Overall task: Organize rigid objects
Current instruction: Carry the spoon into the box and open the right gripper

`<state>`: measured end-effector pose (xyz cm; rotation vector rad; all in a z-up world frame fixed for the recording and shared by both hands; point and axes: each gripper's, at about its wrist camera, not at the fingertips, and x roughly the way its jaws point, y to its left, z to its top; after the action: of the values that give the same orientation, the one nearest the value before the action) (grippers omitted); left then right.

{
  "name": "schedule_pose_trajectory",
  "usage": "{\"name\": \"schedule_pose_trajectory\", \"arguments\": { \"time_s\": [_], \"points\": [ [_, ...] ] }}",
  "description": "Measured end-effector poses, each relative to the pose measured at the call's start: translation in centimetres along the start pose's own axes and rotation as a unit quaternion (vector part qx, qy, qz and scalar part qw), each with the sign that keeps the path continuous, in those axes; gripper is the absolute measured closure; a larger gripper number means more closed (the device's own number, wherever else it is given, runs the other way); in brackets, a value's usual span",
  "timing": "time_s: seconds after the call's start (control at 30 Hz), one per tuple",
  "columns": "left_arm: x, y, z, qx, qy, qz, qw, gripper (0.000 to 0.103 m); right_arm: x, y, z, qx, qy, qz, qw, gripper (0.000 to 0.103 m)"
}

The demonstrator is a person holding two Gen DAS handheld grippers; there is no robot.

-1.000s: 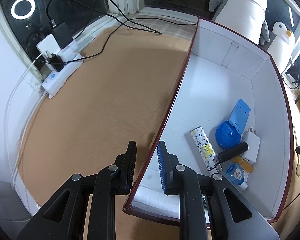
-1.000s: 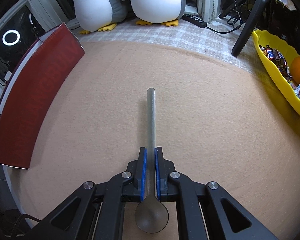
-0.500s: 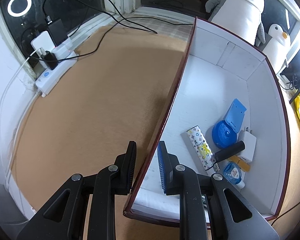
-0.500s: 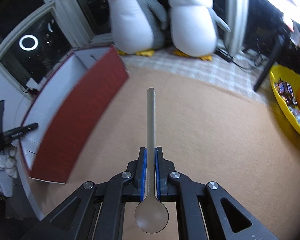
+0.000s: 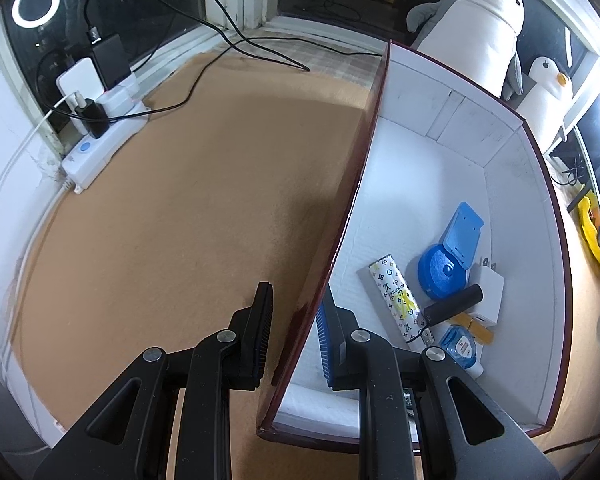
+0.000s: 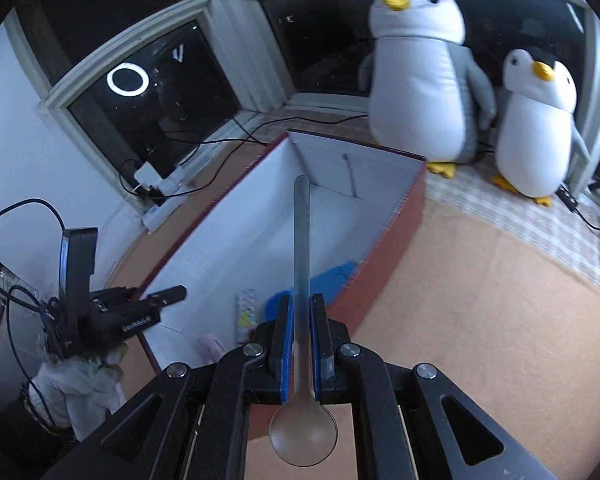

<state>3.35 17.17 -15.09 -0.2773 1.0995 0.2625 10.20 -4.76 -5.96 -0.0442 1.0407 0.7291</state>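
Observation:
My right gripper (image 6: 300,320) is shut on a metal spoon (image 6: 302,248), handle pointing forward, bowl toward the camera, held in the air above the near end of the red box (image 6: 396,240). My left gripper (image 5: 294,312) straddles the box's left wall (image 5: 352,184), one finger outside, one inside, with a gap to the wall on each side. Inside the box lie a patterned tube (image 5: 394,292), a blue round case (image 5: 444,268), a black cylinder (image 5: 454,304), a white charger (image 5: 488,292) and a small blue tape (image 5: 460,344).
Two plush penguins (image 6: 420,76) stand behind the box. A power strip with chargers and cables (image 5: 100,136) lies at the left edge of the tan mat (image 5: 180,220). A yellow bowl (image 5: 592,236) sits right of the box. The left gripper shows in the right wrist view (image 6: 140,308).
My right gripper has lifted the spoon off the mat and swung it left, over the box. The left gripper has stayed at the box's wall, shifted slightly.

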Motion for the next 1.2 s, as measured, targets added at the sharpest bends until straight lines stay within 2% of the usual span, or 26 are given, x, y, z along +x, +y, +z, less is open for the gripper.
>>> {"name": "schedule_pose_trajectory", "arguments": {
  "time_s": [0.33,0.4,0.9,1.07,1.2],
  "points": [
    [-0.2,0.1,0.0,-0.002,-0.005,-0.002,1.0,0.085,4.1,3.3,0.9,-0.013,0.025,0.006,1.0,0.096],
    [-0.2,0.0,-0.1,0.0,-0.007,-0.001,1.0,0.09,4.7,3.5,0.8,-0.015,0.031,0.004,0.999,0.096],
    [-0.4,0.0,-0.1,0.003,-0.012,0.002,0.9999,0.092,5.9,3.9,0.1,-0.025,0.039,-0.013,0.999,0.095],
    [-0.5,0.0,-0.1,0.003,-0.013,0.003,0.9999,0.092,5.3,4.3,0.1,-0.035,0.03,-0.019,0.999,0.083],
    [-0.8,0.0,-0.1,0.004,-0.014,0.004,0.9999,0.092,4.8,4.5,0.1,-0.04,0.023,-0.023,0.999,0.078]
  ]
}}
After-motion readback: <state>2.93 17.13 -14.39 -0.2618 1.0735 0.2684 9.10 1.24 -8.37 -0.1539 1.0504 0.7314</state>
